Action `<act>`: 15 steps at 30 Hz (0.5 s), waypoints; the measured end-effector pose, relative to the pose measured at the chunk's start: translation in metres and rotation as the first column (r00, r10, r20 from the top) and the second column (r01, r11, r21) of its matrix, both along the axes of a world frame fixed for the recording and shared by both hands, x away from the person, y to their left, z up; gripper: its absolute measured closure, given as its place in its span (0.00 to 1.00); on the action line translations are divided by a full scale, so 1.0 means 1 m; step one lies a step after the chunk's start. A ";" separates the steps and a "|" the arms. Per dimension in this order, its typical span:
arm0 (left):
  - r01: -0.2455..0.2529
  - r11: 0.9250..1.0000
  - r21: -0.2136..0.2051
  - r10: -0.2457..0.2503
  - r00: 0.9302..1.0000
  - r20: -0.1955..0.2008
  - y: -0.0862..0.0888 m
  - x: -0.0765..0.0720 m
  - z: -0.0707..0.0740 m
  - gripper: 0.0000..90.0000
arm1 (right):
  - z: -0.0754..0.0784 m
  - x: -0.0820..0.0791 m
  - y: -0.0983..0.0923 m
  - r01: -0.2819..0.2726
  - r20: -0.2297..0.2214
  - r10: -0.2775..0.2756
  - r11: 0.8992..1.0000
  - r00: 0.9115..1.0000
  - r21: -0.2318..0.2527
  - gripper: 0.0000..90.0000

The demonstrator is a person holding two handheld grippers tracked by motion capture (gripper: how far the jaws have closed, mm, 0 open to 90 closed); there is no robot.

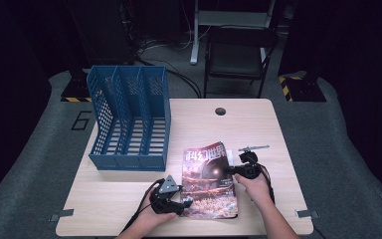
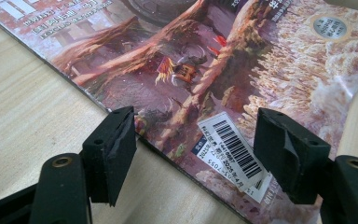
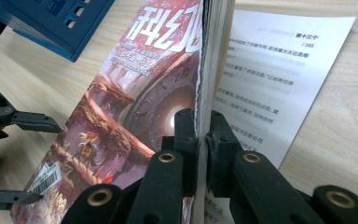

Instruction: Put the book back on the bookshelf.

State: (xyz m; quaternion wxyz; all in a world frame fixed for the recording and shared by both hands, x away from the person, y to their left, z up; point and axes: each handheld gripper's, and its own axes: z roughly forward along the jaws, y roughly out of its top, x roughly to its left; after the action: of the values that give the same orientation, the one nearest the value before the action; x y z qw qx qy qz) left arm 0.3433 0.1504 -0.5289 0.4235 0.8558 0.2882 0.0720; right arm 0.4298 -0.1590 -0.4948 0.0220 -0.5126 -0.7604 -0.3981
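While the magazine (image 1: 209, 181) lies just right of the blue file rack (image 1: 129, 119), the right gripper (image 3: 202, 140) pinches its open edge; the left gripper (image 2: 193, 140) straddles its near corner, jaws spread.

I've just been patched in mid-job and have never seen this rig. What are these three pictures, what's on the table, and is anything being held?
A person holds a two-jaw tool in each hand. The high view looks down on the table; each of the other two comes from a camera riding on one tool, looking along its black jaws. On the table stand a blue file rack and a magazine. The right gripper has its jaws shut on the magazine's page edge, lifting most of it off a text page. The left gripper is open, its jaws straddling the corner with the barcode sticker.
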 end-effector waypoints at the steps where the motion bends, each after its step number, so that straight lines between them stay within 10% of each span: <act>1: -0.007 1.000 -0.004 0.007 1.000 0.004 0.000 0.000 0.000 0.33 | 0.000 0.000 0.000 0.000 0.000 0.000 1.000 1.000 0.000 0.95; 15: -0.008 1.000 -0.023 0.007 0.999 -0.038 0.001 0.003 0.001 0.34 | 0.004 -0.004 0.000 -0.021 0.039 0.020 1.000 0.999 0.009 0.95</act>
State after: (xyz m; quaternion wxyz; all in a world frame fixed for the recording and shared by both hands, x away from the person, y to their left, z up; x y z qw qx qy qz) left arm 0.3463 0.1514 -0.5278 0.4276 0.8510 0.3000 0.0541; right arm 0.4261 -0.1587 -0.4903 0.0134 -0.4968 -0.7641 -0.4113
